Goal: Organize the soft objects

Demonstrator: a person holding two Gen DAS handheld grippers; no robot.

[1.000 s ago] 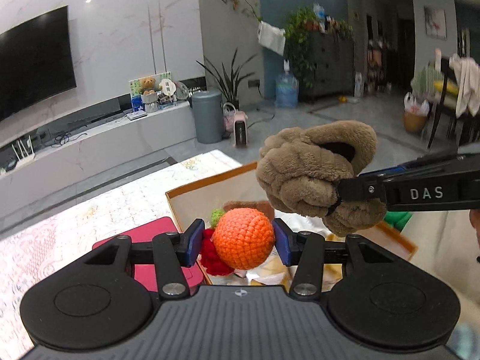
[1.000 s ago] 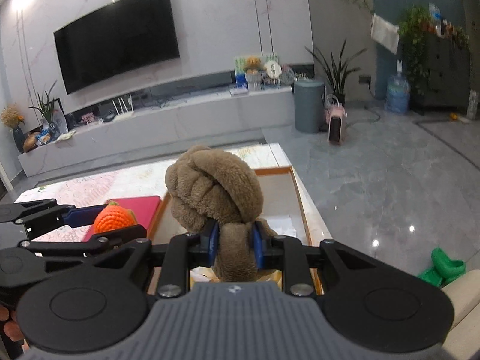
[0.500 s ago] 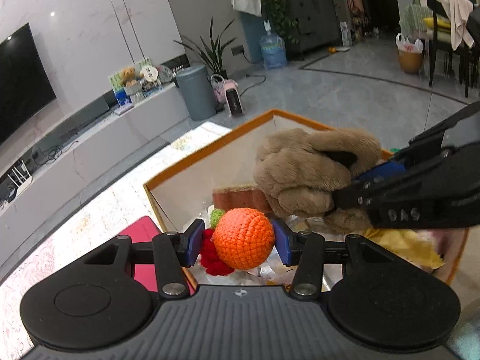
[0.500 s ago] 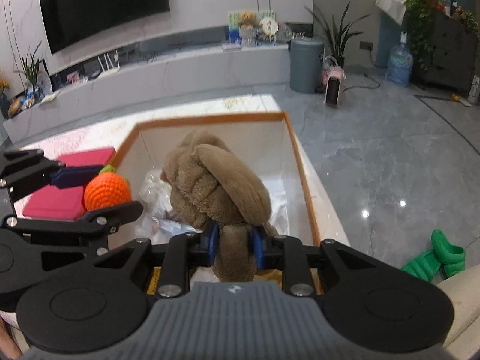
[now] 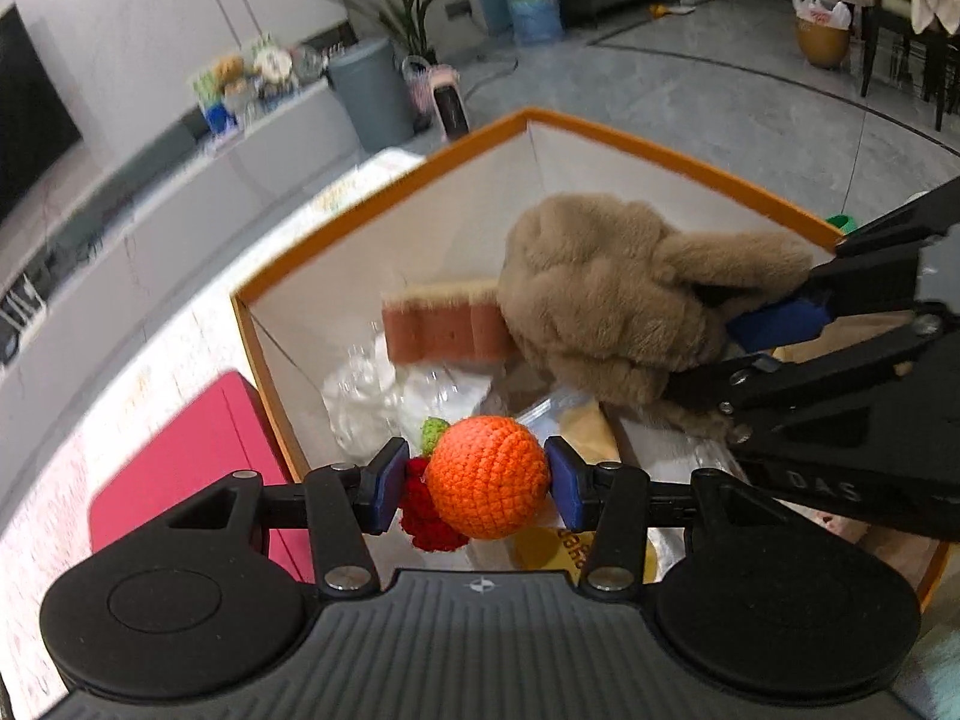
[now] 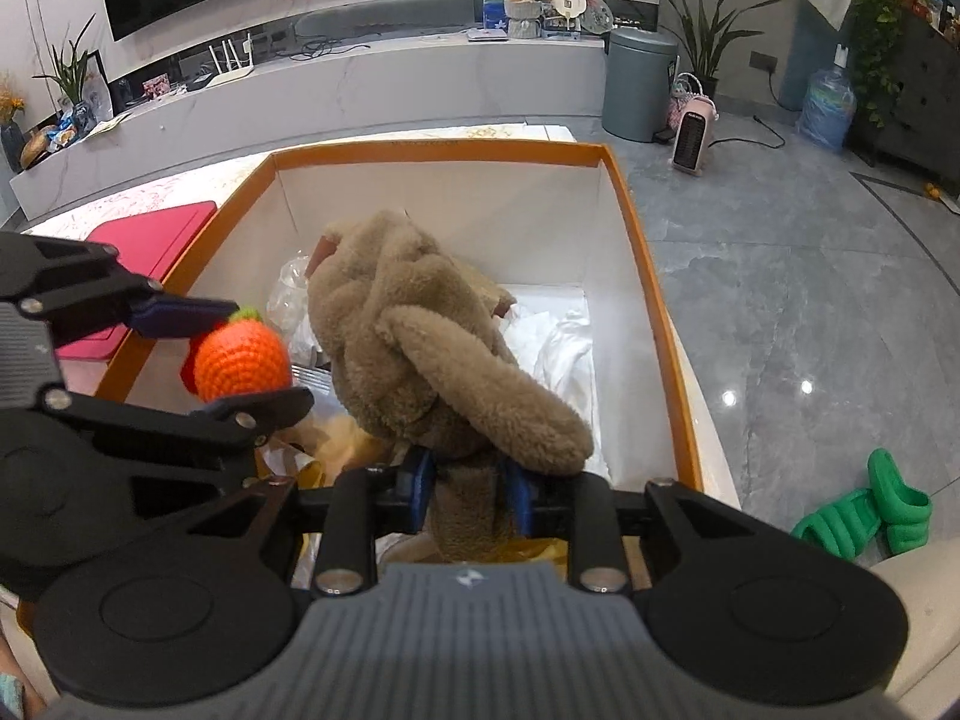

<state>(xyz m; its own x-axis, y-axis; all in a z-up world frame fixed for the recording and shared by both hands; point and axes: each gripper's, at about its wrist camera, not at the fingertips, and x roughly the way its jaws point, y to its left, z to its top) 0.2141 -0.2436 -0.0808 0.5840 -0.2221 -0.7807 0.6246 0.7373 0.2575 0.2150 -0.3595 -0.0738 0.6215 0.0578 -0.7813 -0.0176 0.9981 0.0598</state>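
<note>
Table (image 6: 180, 192) bearing box (image 6: 654, 312), red pad (image 6: 156, 234)

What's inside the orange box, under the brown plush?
Inside the orange box lie white fabric, crinkled clear plastic, a reddish-brown block and something yellow. The brown plush, held over the middle, hides the floor directly beneath.

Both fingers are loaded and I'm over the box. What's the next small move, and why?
Probably lower a little, then open the right gripper first. Its brown plush toy hangs inside the walls of the orange-rimmed box, above the white wrapping, so it should drop in cleanly. The left gripper holds the orange crochet ball nearer the box's edge; release it second.
</note>
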